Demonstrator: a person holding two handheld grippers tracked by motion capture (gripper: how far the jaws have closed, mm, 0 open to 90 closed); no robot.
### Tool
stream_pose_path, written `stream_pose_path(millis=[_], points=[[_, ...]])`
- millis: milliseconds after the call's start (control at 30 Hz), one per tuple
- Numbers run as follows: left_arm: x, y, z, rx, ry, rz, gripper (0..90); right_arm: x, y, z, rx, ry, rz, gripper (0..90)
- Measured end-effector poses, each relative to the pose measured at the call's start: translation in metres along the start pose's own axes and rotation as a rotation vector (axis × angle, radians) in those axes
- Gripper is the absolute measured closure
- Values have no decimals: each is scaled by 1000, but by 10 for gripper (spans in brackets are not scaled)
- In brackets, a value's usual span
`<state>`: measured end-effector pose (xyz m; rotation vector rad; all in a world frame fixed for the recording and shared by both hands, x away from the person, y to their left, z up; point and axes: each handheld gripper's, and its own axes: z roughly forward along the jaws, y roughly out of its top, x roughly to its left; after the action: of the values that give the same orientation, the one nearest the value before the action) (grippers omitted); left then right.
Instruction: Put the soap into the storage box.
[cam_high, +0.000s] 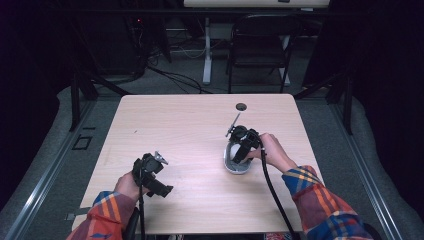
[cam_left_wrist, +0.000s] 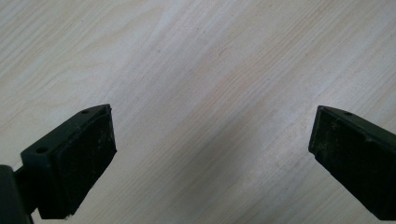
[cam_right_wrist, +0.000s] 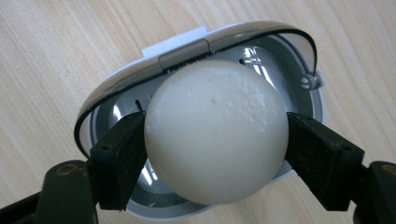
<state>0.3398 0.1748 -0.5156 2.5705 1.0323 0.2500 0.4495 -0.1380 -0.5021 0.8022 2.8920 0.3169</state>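
I am holding a white ball (cam_right_wrist: 215, 133) between the jaws of the right gripper (cam_right_wrist: 215, 140), one pad pressing on each side of it. The ball is sitting over a round white and silver dish (cam_right_wrist: 116, 86), just in front of its raised hinged lid, at the right of the bench (cam_high: 190, 120). The left gripper (cam_high: 150, 172) is hovering well apart at the left, its jaws standing wide open over bare wood.

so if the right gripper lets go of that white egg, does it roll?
Probably not far: the egg sits over a shallow round cooker base whose rim should catch it. Its smooth, rounded shell looks slippery between the flat fingers. Likely light and fragile, so squeeze gently.
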Motion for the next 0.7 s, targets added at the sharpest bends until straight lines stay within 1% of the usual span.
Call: stream_pose_path(millis=[33, 133, 167, 200, 233, 333, 367, 433, 500, 533, 600, 700], points=[[0, 0, 0, 1, 0, 0, 6, 0, 0, -1, 1, -5, 0, 225], [0, 0, 0, 3, 0, 2, 6, 0, -2, -4, -10, -1, 4, 221], [0, 0, 0, 5, -1, 3, 6, 1, -3, -4, -20, 3, 13, 221], [0, 0, 0, 6, -1, 4, 6, 0, -3, -6, -5, -6, 1, 219], [0, 0, 0, 6, 0, 4, 6, 0, -4, -6, -13, 2, 5, 219], [0, 0, 0, 5, -1, 3, 6, 0, -5, -8, -24, -2, 8, 214], [0, 0, 0, 5, 0, 3, 6, 0, -5, -10, -17, 1, 6, 201], [0, 0, 0, 6, -1, 3, 6, 0, -6, -11, -34, 2, 6, 191], [0, 0, 0, 5, -1, 5, 6, 1, -7, -14, -37, 2, 3, 175], [0, 0, 0, 2, 1, 4, 7, 1, -8, -14, -53, 9, 11, 173], [0, 0, 0, 2, 0, 4, 7, 1, -8, -18, -46, 6, 2, 165], [0, 0, 0, 1, 0, 5, 7, 2, -10, -21, -53, 5, -2, 153]])
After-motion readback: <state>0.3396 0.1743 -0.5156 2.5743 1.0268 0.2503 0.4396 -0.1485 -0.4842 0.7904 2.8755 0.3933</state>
